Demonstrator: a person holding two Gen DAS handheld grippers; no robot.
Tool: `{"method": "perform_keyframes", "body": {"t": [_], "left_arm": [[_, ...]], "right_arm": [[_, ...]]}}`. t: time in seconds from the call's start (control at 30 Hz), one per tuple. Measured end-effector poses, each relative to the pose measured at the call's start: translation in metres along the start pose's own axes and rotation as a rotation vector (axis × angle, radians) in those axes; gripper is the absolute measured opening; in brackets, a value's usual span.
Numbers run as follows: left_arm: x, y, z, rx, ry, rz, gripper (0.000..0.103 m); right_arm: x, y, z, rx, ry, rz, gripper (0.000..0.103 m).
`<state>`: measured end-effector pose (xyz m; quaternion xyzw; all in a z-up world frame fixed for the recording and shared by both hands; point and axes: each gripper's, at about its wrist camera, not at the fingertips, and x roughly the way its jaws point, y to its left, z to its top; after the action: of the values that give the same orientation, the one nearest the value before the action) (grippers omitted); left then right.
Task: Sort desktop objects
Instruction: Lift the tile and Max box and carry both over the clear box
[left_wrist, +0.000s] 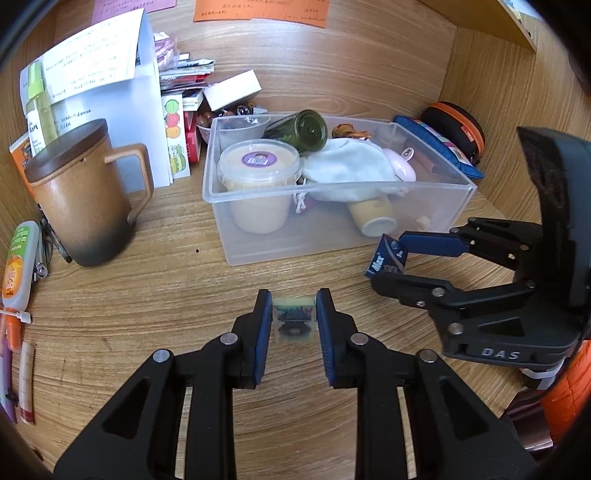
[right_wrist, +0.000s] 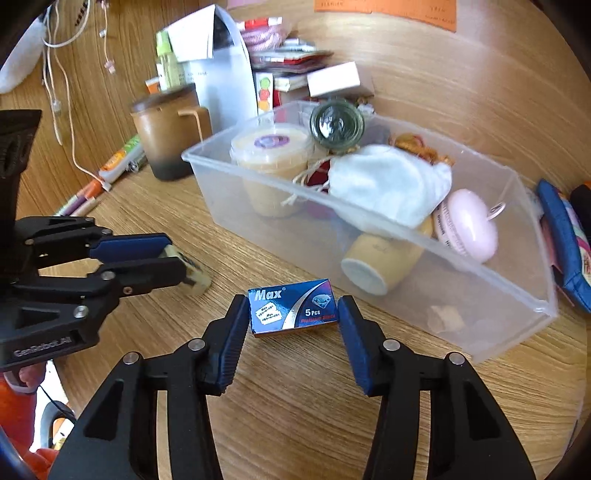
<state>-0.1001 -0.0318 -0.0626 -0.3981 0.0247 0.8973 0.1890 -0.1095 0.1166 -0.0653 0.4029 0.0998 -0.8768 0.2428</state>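
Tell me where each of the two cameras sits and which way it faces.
Left wrist: on the left gripper, angled down at the desk; its fingers clamp a small pale block.
Right wrist: on the right gripper, angled down; a blue blade box sits between its fingers, with a gap at the right one.
Shared: the clear bin, the brown mug, and each other's gripper.

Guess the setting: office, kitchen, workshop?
Likely a personal study desk in a wooden alcove: paper notes stuck on the back panel, a lidded mug beside papers, and a clear bin of small personal items.
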Motion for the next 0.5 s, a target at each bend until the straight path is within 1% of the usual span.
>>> {"method": "perform_keyframes", "body": {"t": [0.23,0.4,0.5], "left_arm": [[0.005,-0.011,0.001,0.022,0.013,0.008,0.024],[0.015,-0.013,-0.001,0.031,0.043,0.016,0.024],[0.023,-0.012,-0.004,0.019,0.062,0.018,0.024]], "right_arm": [[-0.027,-0.004,0.002,-0.001,-0.063,0.007,0.046],[-0.034,-0.004,0.000,-0.002,-0.080,0.011,0.046],[-0.034,-0.007,-0.001,0.004,-0.084,0.014,0.046]]}}
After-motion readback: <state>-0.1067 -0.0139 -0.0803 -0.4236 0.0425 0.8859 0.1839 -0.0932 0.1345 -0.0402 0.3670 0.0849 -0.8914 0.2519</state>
